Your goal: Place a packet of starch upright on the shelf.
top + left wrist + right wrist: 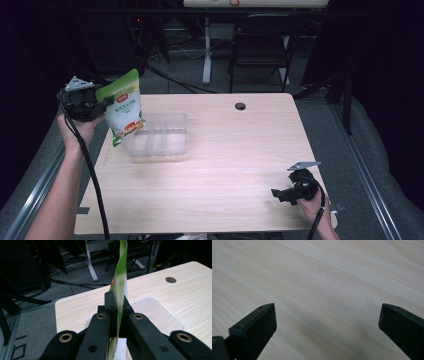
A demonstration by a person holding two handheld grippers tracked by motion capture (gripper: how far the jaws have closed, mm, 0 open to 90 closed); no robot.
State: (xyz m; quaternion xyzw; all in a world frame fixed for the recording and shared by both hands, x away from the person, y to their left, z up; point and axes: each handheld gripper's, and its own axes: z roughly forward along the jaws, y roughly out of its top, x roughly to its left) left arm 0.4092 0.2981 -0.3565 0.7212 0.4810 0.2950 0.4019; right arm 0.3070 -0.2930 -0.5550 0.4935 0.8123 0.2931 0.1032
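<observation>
Carrying one pouch toward one container looks like the step in hand: on the wooden table (225, 165) stands a single clear plastic tray (157, 137), and just above its left end hangs the green-and-white pouch (124, 107), pinched by the left gripper (102, 102); lowering and letting go comes next. The right gripper (277, 192) rests gaping, empty.

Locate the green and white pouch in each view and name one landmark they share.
High view: green and white pouch upper left, above the clear tray.
Left gripper view: centre, edge-on, clamped between the jaws.
Right gripper view: not in it.
Shared landmark: the round table hole.
</observation>
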